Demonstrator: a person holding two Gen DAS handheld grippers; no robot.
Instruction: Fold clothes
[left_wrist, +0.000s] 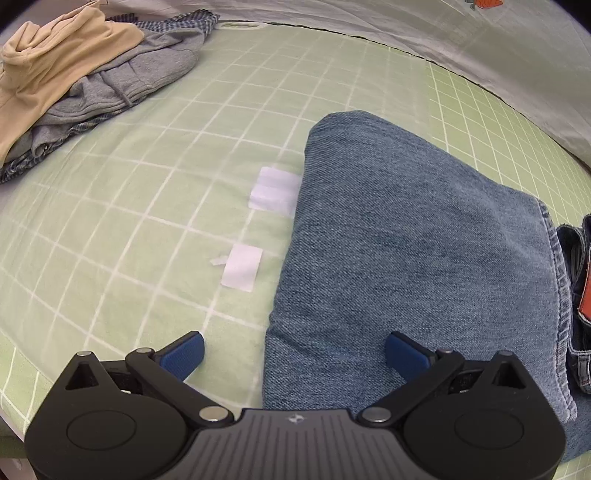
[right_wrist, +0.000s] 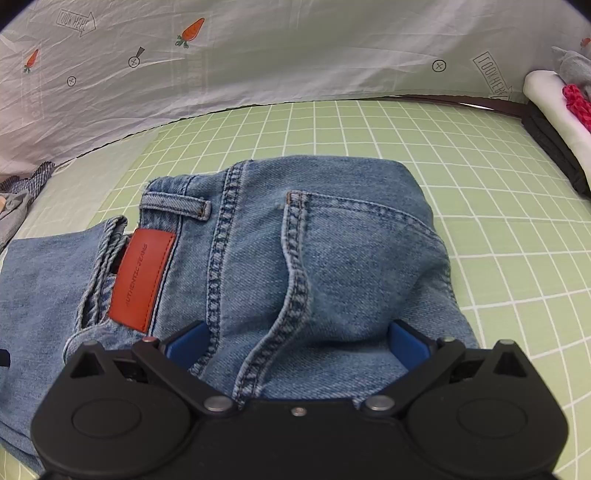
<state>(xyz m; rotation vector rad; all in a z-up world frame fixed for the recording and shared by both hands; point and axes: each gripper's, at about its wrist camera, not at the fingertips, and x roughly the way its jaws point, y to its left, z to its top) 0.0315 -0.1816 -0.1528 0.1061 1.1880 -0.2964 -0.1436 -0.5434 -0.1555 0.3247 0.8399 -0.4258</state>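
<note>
Both claws, left gripper (left_wrist: 293, 354) and right gripper (right_wrist: 297, 345), stand wide open over the folded jeans (right_wrist: 295, 258) mid-bedsheet (right_wrist: 480, 192) (apparently released so the fold settles).

Left wrist view: sits just behind the left gripper (left_wrist: 294, 356), looking steeply down and forward along its fingers at the green checked sheet (left_wrist: 129, 229).
Left wrist nearness: close above the bed; the folded jeans (left_wrist: 406, 236) fill the right half, and the pile of clothes (left_wrist: 85, 81) lies far off at upper left.
Right wrist view: sits just behind the right gripper (right_wrist: 295, 347), tilted down less steeply, facing the printed white cloth (right_wrist: 295, 48) beyond the bed.
Right wrist nearness: very close over the jeans (right_wrist: 332, 258).
Shared: the jeans, their red patch (right_wrist: 144, 278), the green sheet (right_wrist: 498, 221) and the white cloth.
</note>
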